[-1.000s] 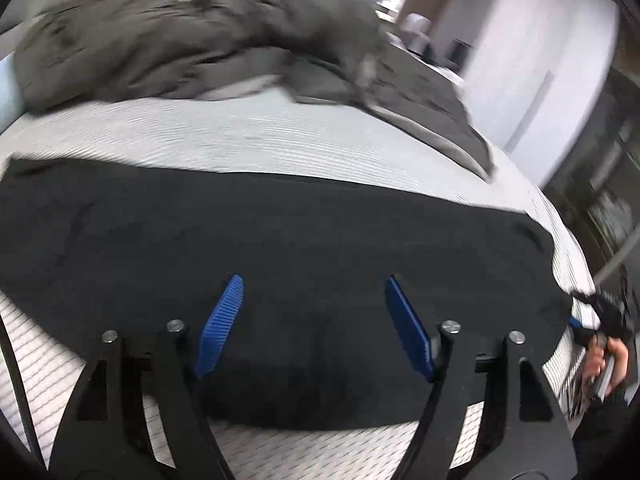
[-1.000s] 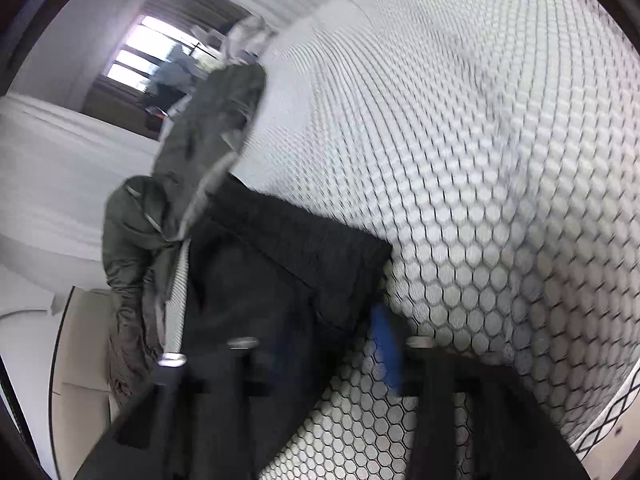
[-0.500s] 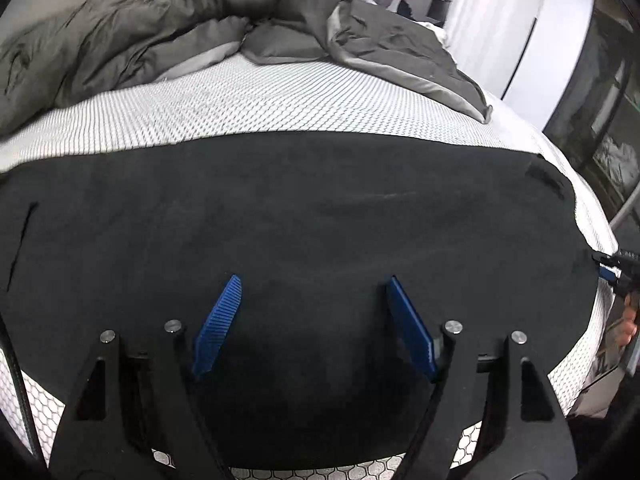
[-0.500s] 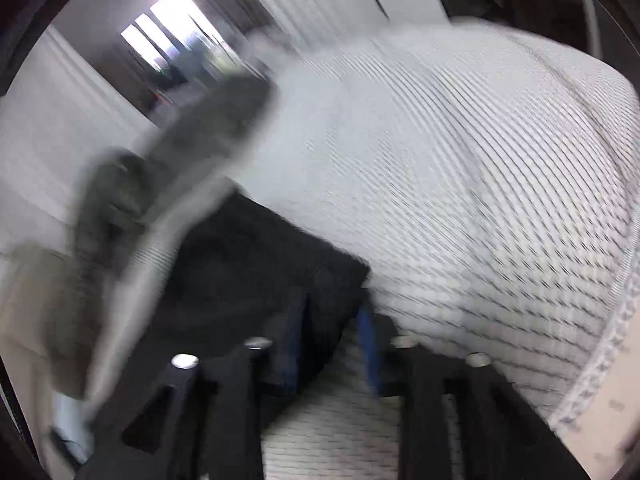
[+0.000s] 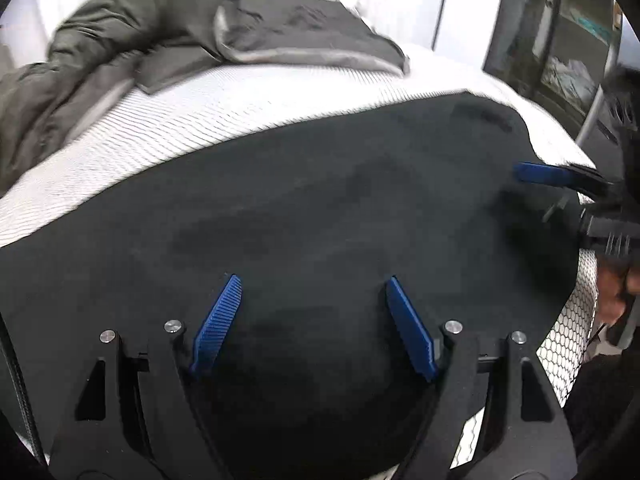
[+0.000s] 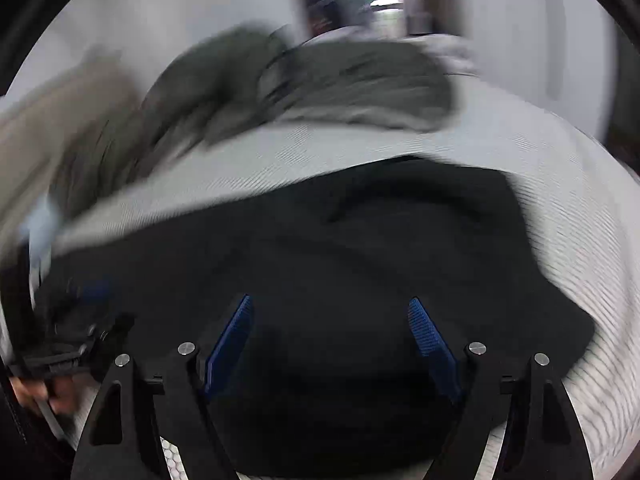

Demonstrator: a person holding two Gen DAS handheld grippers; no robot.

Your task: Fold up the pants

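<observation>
Black pants [image 5: 320, 200] lie spread flat across the white bed, filling the lower part of both wrist views [image 6: 360, 248]. My left gripper [image 5: 312, 284] hangs open above the middle of the cloth, nothing between its blue pads. My right gripper [image 6: 332, 304] is over the pants too, jaws opening wide, with only cloth below them and nothing pinched. From the left wrist view the right gripper's blue fingertip [image 5: 540, 174] shows at the right edge of the pants, a hand [image 5: 612, 292] behind it. The right wrist view is blurred by motion.
A crumpled olive-grey duvet [image 5: 160, 40] lies heaped along the far side of the mattress [image 5: 240, 112]. The bed's right edge drops off near a dark glass cabinet [image 5: 560, 40]. White walls and a bright window stand beyond.
The right gripper let go of the pants corner, opened wide, rolled level and swung over the cloth. The left gripper drifted along the pants and stayed open.
</observation>
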